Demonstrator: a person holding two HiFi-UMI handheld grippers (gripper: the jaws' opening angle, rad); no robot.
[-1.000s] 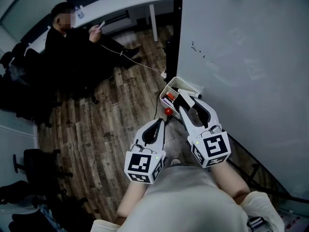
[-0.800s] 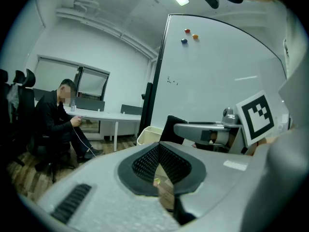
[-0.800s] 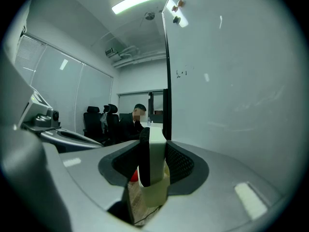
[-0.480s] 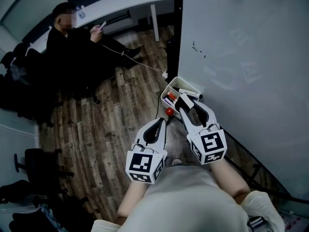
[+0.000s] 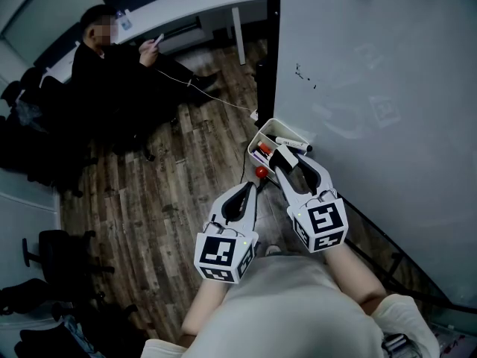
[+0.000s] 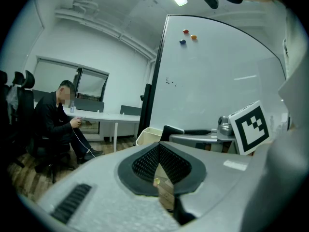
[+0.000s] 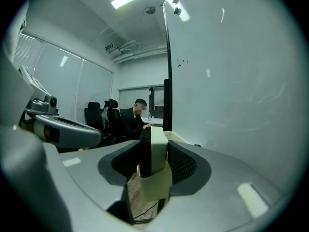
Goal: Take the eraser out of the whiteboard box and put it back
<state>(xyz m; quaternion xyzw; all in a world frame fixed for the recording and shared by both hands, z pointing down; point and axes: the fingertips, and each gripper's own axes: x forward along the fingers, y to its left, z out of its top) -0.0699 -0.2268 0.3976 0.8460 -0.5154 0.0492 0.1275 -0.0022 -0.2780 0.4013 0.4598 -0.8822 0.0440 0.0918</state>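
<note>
By the whiteboard (image 5: 373, 88), your left gripper (image 5: 249, 188) waits aside, fingers closed on nothing, while your right gripper (image 5: 281, 155) reaches the whiteboard box (image 5: 261, 134), its fingers just easing apart around the upright eraser (image 7: 155, 149) they grip, likely to release it there.

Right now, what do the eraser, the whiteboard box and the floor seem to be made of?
The eraser: pale matte body, probably plastic or foam, with a dark face, likely felt. The whiteboard box: smooth off-white walls, thin rim, probably moulded plastic. The floor: brown planks with visible grain, wood or wood-look laminate.
</note>
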